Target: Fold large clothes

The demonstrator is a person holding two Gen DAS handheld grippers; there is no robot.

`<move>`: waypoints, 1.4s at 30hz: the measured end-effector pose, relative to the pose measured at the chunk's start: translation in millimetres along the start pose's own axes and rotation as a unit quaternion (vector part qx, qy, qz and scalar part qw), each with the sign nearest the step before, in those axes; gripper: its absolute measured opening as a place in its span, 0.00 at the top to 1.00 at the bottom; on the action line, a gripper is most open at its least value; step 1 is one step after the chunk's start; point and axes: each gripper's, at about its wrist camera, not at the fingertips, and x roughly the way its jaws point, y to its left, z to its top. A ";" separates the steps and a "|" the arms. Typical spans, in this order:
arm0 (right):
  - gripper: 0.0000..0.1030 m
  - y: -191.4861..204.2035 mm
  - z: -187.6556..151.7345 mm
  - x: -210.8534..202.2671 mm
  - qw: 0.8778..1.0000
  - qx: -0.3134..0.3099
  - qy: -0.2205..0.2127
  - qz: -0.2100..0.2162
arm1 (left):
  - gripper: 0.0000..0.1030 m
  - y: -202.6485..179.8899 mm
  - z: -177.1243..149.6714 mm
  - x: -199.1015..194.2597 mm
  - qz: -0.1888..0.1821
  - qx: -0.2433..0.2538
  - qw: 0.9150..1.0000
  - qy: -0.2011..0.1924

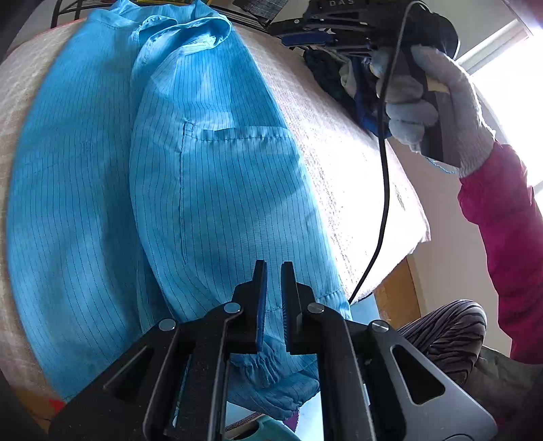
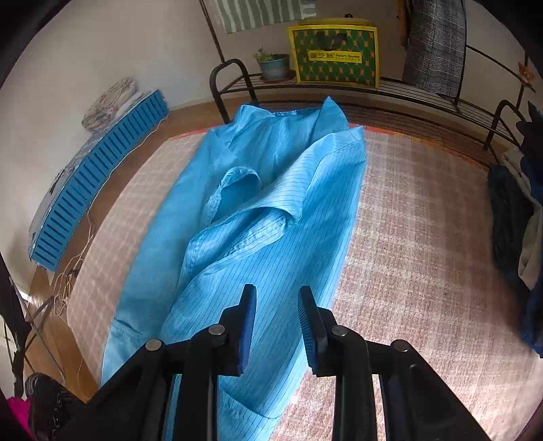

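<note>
Bare mat point(image 2: 424, 237) right of blue coat point(image 2: 271, 210); clothes pile point(image 2: 509, 230) blocks far edge

The green and yellow box point(image 2: 336, 54) on the rack carries a yellow label with Chinese characters and small Latin lettering, perhaps "Asian"; too blurred to read surely. The right gripper point(image 1: 339, 20) shows "DAS".

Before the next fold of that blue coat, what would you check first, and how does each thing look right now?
1. Blue coat lies on the mat: ok.
2. Both sides folded in: ok; the top layer is puffy.
3. Cuff on the mat: not ok, it hangs over the edge.
4. Left claw empty: ok, nearly shut on nothing.
5. Right claw empty: ok, jaws apart.
6. Cable clear of the coat: ok, it hangs beside the mat.
</note>
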 end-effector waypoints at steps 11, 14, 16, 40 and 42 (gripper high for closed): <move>0.75 -27.2 47.5 95.2 0.997 0.081 -0.003 0.000 | 0.94 19.7 5.5 -35.3 0.001 -0.029 0.998 -0.049; 0.75 -10.0 68.1 110.4 0.996 0.078 -0.020 0.037 | 0.94 26.4 3.3 -43.0 0.001 -0.039 0.998 -0.058; 0.75 6.8 80.2 126.5 0.996 0.065 -0.015 0.050 | 0.94 31.6 3.1 -46.6 0.004 -0.047 0.997 -0.063; 1.00 88.6 90.2 149.8 0.993 -0.090 -0.027 -0.075 | 0.94 64.2 -1.4 -84.3 0.043 -0.112 0.985 -0.121; 1.00 101.2 90.7 155.2 0.990 -0.121 -0.015 -0.068 | 0.94 66.0 -1.7 -85.5 0.046 -0.116 0.984 -0.123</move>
